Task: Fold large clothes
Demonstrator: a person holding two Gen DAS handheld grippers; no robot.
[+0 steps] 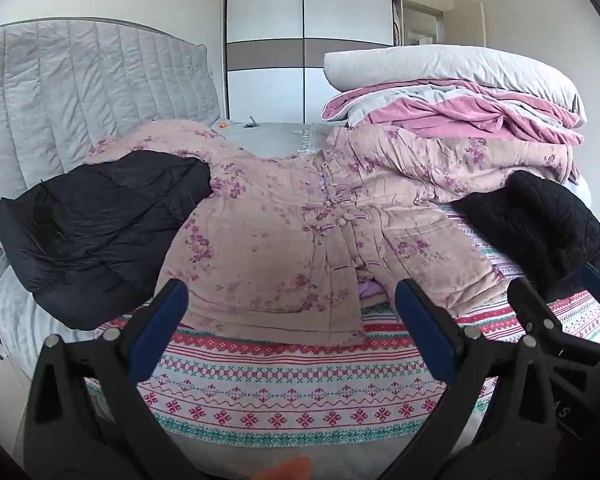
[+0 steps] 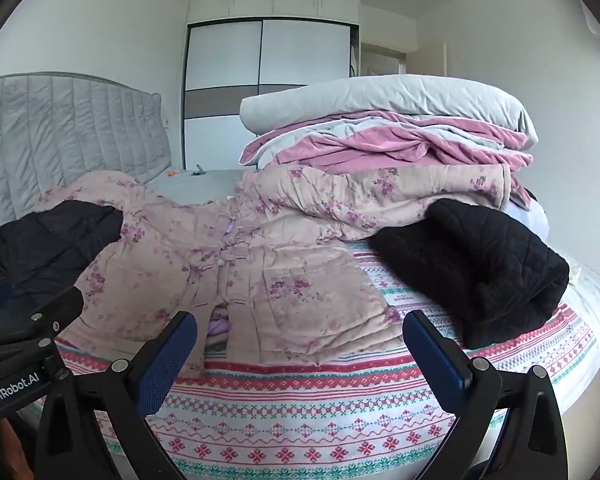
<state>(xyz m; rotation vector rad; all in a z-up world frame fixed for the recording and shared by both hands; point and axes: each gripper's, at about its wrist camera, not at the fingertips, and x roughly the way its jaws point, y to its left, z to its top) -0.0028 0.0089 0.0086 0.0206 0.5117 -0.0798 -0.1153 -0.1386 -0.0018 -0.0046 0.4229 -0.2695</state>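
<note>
Nothing is folded yet: this looks like the approach, before any grasp. At the left, a black puffy down jacket (image 1: 96,232) lies over one sleeve of the pale pink quilted floral jacket (image 1: 284,232), spread face-up mid-bed on the patterned red-and-teal knit-print sheet (image 1: 284,392). The left gripper (image 1: 292,312) and right gripper (image 2: 300,344) hover just short of its hem, jaws wide apart and empty. Next move probably calls for freeing that covered sleeve. The other sleeve seems to run up onto the stacked pink and grey bedding (image 2: 388,136); a black quilted folded garment (image 2: 484,264) sits nearby at the right.
</note>
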